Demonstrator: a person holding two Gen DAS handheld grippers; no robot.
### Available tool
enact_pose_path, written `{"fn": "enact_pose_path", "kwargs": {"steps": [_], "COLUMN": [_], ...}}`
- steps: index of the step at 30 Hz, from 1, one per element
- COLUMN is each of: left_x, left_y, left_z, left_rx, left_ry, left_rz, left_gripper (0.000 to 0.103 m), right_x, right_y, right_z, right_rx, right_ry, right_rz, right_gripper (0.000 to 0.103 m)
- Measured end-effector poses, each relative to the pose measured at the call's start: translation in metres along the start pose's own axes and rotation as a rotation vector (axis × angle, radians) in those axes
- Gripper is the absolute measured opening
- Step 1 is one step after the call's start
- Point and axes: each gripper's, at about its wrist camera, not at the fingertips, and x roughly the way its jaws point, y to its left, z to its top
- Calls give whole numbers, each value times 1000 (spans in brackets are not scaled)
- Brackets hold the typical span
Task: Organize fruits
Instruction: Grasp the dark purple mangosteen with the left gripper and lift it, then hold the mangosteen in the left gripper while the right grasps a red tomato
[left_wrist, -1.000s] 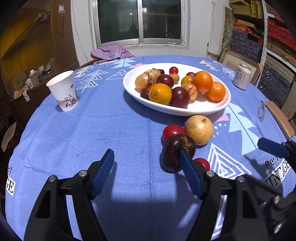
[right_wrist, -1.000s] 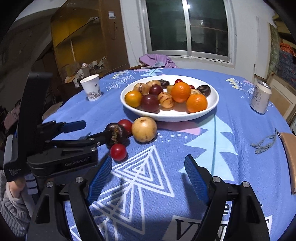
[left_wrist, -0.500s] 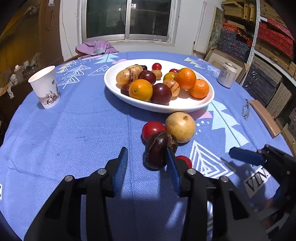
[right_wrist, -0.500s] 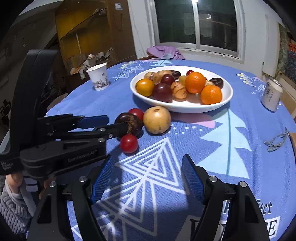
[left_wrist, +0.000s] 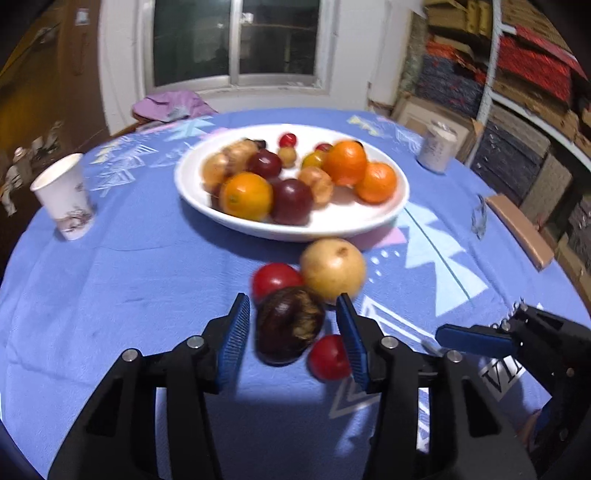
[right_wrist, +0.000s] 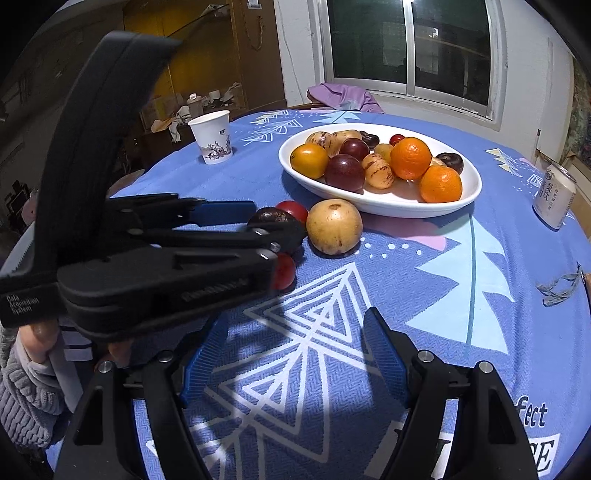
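Observation:
A dark brown fruit (left_wrist: 288, 325) lies on the blue tablecloth between the fingers of my left gripper (left_wrist: 293, 325); the jaws stand a little apart from its sides, open. It shows partly behind that gripper in the right wrist view (right_wrist: 271, 216). Beside it lie a red tomato (left_wrist: 275, 278), a yellow round fruit (left_wrist: 332, 269) and a small red fruit (left_wrist: 328, 357). A white bowl (left_wrist: 391, 214) behind holds several oranges, plums and other fruits. My right gripper (right_wrist: 295, 354) is open and empty over the cloth, nearer the table's edge.
A paper cup (left_wrist: 62, 197) stands at the left. A drink can (left_wrist: 436, 151) stands at the right, also in the right wrist view (right_wrist: 554, 201). A wooden board (left_wrist: 521, 230) and a bit of string (right_wrist: 557, 286) lie at the right edge.
My left gripper has moved right, so the dark fruit now sits between its fingers, which have narrowed since a second ago. My right gripper has shifted slightly and stays open.

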Motion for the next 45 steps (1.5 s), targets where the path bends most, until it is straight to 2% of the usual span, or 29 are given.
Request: {"fn": "enact_pose_path", "kwargs": {"steps": [4, 5, 7, 15, 19, 22, 24, 25, 27, 31, 39, 45], "left_x": [1, 2, 3, -13, -22, -21, -24, -27, -29, -11, -18, -7], "left_y": [6, 9, 12, 24, 45, 55, 45, 38, 17, -2, 22, 19], "left_z": [1, 2, 0, -10, -20, -18, -17, -17, -14, -9, -15, -20], "left_rx": [-35, -49, -65, -92, -148, -204, -173, -141, -41, 36, -55, -50], "left_ry": [2, 6, 14, 16, 26, 25, 7, -8, -46, -22, 18, 83], "left_rz": [-36, -41, -53, -23, 6, -23, -71, -69, -13, 49, -19, -77], "left_gripper": [47, 43, 41, 41, 41, 39, 39, 39, 41, 43, 45, 49], "right_x": [1, 0, 0, -1, -1, -2, -2, -1, -1, 0, 0, 1], "right_y": [-1, -1, -1, -5, -5, -5, -5, -5, -5, -4, -4, -4], "right_z": [0, 0, 0, 0, 0, -1, 0, 0, 0, 0, 0, -1], "right_rx": [5, 4, 5, 20, 22, 18, 19, 20, 19, 16, 20, 16], "right_ry": [4, 5, 3, 6, 5, 4, 6, 7, 9, 11, 10, 22], "right_rz": [1, 2, 3, 5, 5, 5, 5, 4, 4, 4, 7, 4], "right_gripper": [77, 77, 77, 77, 77, 77, 77, 77, 77, 77, 77, 77]}}
